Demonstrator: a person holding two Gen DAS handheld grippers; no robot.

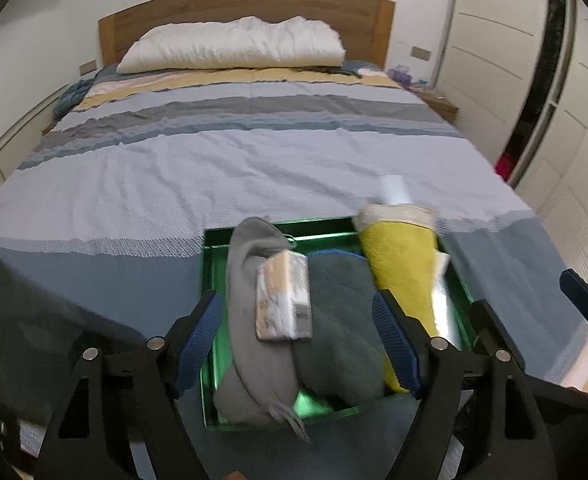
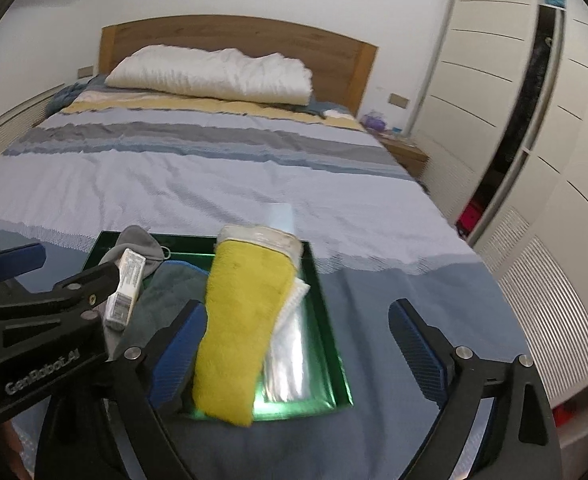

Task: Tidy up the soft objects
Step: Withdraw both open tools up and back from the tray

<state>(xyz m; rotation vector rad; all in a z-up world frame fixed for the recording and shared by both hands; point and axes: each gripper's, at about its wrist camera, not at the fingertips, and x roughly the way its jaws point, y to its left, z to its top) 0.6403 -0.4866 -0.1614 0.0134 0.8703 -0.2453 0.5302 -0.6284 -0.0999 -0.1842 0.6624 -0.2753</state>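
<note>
A green tray lies on the bed near its foot. In it, from left to right, are a grey cloth, a small tissue pack on top of it, a dark teal towel and a yellow towel. A clear-wrapped bundle rests at the yellow towel's far end. My left gripper hangs open above the grey cloth and the pack, its pads clear of both. My right gripper is wide open over the yellow towel and the tray's right part, holding nothing.
The bed's striped cover stretches away to a white pillow and a wooden headboard. White wardrobe doors line the right side. A bedside table stands by the headboard. A white cloth and silvery plastic lie beside the yellow towel.
</note>
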